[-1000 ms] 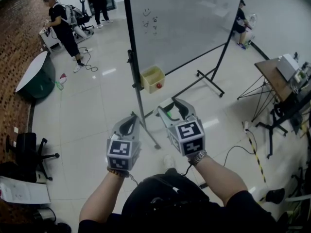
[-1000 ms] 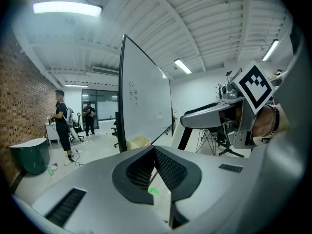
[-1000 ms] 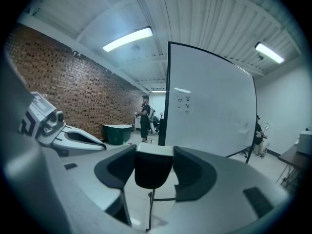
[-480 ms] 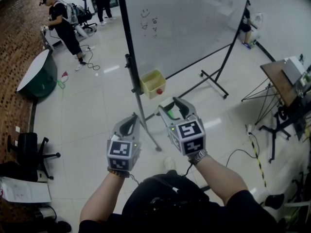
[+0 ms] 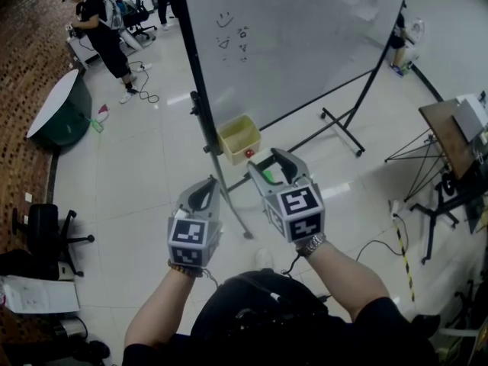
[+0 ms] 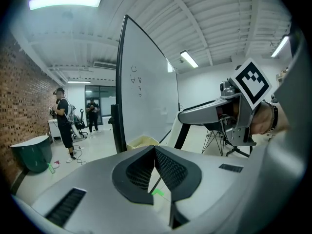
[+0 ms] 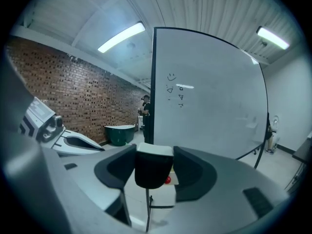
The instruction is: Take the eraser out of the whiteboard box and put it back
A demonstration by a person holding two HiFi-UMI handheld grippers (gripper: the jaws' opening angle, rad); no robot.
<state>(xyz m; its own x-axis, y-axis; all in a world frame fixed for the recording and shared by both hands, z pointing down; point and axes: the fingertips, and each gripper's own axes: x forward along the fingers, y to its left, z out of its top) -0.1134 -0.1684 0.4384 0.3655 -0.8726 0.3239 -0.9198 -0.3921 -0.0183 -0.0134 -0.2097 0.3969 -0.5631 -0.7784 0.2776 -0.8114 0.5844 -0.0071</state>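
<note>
- Yellow box (image 5: 230, 140) hangs on the post of the whiteboard (image 5: 305, 36). In the head view it sits just ahead of the right gripper (image 5: 266, 166) and slightly to its left.
- The right gripper's jaws are clamped on the eraser (image 7: 153, 173), a dark block with a white top. The eraser is therefore out of the box and in the air short of it.
- Only the eraser's near end shows, so I judge that its long axis runs forward along the jaws, towards the box.
- In the right gripper view a red thing (image 7: 167, 180) in the box peeks past the eraser, so the aim is nearly straight on.
- The left gripper (image 5: 205, 192) has its jaws closed together on nothing, and it trails farther from the box than the right one.
- Compared with a second ago, the box and whiteboard stand closer to both grippers. The grip itself looks the same.
</note>
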